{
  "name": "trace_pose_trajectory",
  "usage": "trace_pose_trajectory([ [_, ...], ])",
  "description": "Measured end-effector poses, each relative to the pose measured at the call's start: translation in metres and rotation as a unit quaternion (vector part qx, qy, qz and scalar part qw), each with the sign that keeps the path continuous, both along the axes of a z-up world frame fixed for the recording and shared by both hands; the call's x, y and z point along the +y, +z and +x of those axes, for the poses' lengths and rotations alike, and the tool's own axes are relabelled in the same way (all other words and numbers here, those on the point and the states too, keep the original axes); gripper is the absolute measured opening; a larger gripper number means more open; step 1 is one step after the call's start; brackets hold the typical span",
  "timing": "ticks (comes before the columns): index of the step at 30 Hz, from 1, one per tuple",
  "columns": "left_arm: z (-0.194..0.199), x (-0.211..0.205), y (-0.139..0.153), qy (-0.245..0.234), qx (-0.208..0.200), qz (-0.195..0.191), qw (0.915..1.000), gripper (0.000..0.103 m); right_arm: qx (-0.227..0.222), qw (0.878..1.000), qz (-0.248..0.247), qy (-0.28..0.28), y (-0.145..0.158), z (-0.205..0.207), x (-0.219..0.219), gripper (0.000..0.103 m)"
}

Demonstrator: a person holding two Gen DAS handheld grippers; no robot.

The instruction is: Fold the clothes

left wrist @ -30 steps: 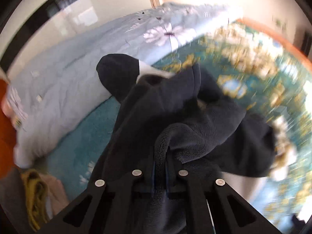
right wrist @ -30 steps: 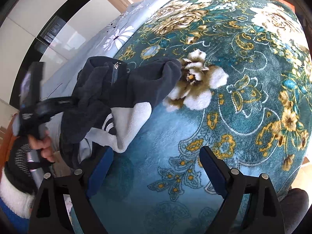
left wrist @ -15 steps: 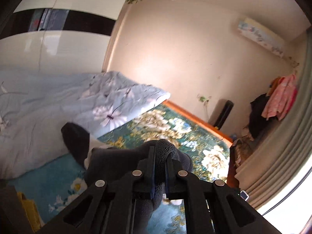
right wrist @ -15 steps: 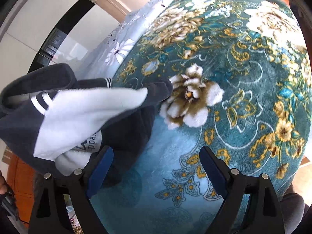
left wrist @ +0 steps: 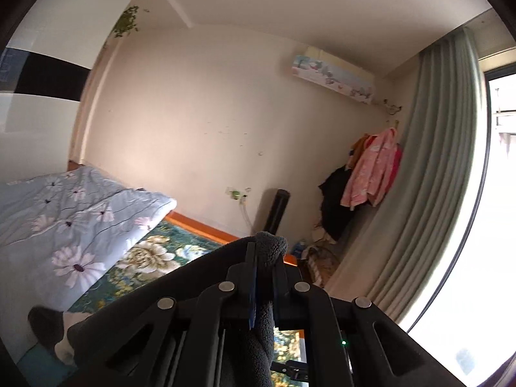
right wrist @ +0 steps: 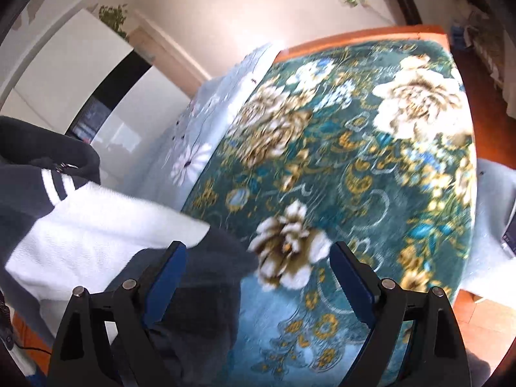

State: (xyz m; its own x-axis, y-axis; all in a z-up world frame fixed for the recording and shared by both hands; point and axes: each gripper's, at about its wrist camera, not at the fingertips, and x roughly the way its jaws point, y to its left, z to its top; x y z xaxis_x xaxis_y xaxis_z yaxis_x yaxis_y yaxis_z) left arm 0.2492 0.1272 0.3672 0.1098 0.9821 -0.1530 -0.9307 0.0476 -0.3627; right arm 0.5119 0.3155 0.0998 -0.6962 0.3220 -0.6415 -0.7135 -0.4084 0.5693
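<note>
Between our right jaws lies open teal blanket [right wrist: 371, 167]; the dark-and-white fleece garment [right wrist: 96, 238] crowds their left side.

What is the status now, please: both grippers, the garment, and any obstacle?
Left gripper shut on dark fleece garment, lifted. Right gripper open, empty, above floral blanket. No obstacle visible.

L gripper [left wrist: 262, 269] raised higher, fleece jacket [right wrist: 96, 238] lifted off bed
</note>
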Motion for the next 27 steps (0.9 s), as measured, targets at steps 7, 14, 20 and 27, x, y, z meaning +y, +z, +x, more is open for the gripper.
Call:
trace_pose_trajectory([
  [7, -0.020, -0.008, 0.030, -0.056, -0.045, 0.078, 0.9944, 0.007, -0.009, 0.997, 0.041, -0.065, 0.028, 0.048, 0.026, 0.091],
  [14, -0.094, -0.029, -0.076, 0.111, -0.117, -0.082, 0.9835, 0.008, -0.012, 0.997, 0.018, -0.077, 0.008, 0.053, 0.031, 0.091],
  [20, -0.142, -0.049, -0.263, 0.258, -0.220, -0.301, 0.8915, 0.008, -0.031, 0.999, -0.042, 0.008, -0.040, -0.003, 0.013, 0.091],
  [27, -0.152, -0.115, -0.344, 0.313, -0.365, -0.335, 0.8104, 0.012, -0.078, 0.987, -0.049, 0.129, -0.066, -0.077, -0.001, 0.091],
])
